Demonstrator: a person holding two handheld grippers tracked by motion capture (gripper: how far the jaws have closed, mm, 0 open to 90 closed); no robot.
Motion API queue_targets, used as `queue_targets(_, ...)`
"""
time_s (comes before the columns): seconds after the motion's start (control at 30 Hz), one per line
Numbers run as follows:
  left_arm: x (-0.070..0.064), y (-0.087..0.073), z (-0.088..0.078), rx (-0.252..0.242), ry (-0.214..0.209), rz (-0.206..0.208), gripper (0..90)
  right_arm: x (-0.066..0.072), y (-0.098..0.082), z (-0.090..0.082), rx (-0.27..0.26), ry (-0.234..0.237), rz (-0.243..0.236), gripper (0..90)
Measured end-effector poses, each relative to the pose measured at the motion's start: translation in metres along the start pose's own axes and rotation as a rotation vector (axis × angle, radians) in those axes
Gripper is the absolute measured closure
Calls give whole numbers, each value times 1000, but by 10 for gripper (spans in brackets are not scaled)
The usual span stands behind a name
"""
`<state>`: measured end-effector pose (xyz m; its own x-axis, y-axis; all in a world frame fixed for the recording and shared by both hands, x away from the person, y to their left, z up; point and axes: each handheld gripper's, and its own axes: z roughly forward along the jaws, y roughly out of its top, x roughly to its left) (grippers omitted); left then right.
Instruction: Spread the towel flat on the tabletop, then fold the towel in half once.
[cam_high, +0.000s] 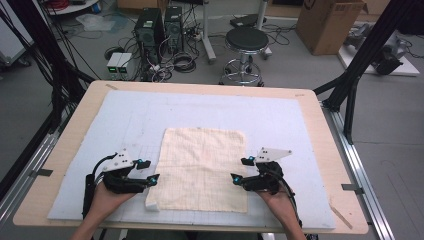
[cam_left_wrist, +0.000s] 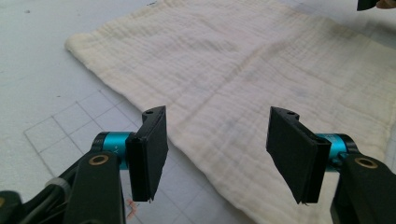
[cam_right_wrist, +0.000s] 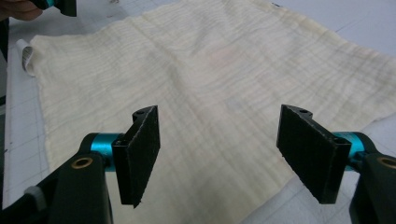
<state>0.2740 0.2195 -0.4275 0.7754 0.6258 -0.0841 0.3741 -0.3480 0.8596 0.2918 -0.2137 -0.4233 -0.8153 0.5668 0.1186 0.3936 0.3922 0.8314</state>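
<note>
The cloth (cam_high: 204, 169) is laid flat mid-mat (cam_high: 280, 115), probably so both side edges can be grabbed at once. The left gripper (cam_high: 148, 171) and right gripper (cam_high: 240, 170) are parked at opposite edges, jaws spread, nothing pinched. A curled near-left corner (cam_right_wrist: 25, 55) gets picked up better from the right gripper view.

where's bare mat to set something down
Free: the wide mat strip behind the cloth, plus the far left and right margins. Crowded: both near cloth edges, where the left gripper and right gripper sit.
</note>
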Motion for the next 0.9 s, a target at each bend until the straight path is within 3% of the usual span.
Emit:
queue_targets(0.37,-2,1,-1,-1,-9,12,385,4,0,5,39,3,-14,285)
queue_targets(0.63,-2,1,-1,8,-6,20,387,5,0,6,40,1,-24,283)
queue_targets(0.9,1,3,0,17,-2,3,394,-1,0,7,56,-2,-15,283)
